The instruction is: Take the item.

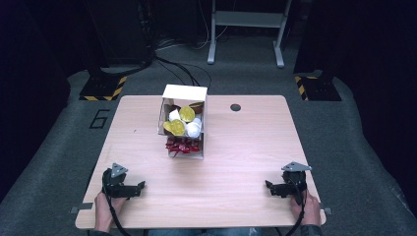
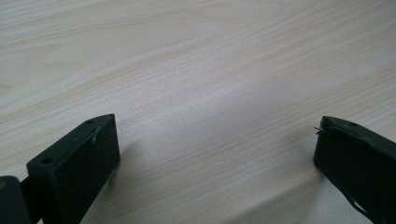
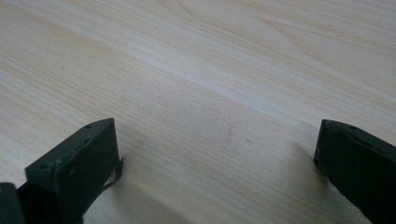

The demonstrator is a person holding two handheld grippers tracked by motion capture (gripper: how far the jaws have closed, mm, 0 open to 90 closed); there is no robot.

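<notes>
A white cardboard box (image 1: 185, 93) stands in the middle of the far half of the wooden table (image 1: 236, 157). Inside it lie yellow and white round capsules (image 1: 183, 123) in the rear part and red wrapped pieces (image 1: 183, 146) in the front part. My left gripper (image 1: 141, 186) rests near the table's front left, held by a hand, its jaws pointing right. Its jaws stand wide apart over bare wood (image 2: 210, 121). My right gripper (image 1: 268, 186) rests at the front right, pointing left, open over bare wood (image 3: 215, 126).
A dark round cable hole (image 1: 235, 107) sits in the table's far right part. Behind the table are a grey metal stand (image 1: 246, 24), cables on the floor and two yellow-black striped bases (image 1: 101, 91). Grey carpet surrounds the table.
</notes>
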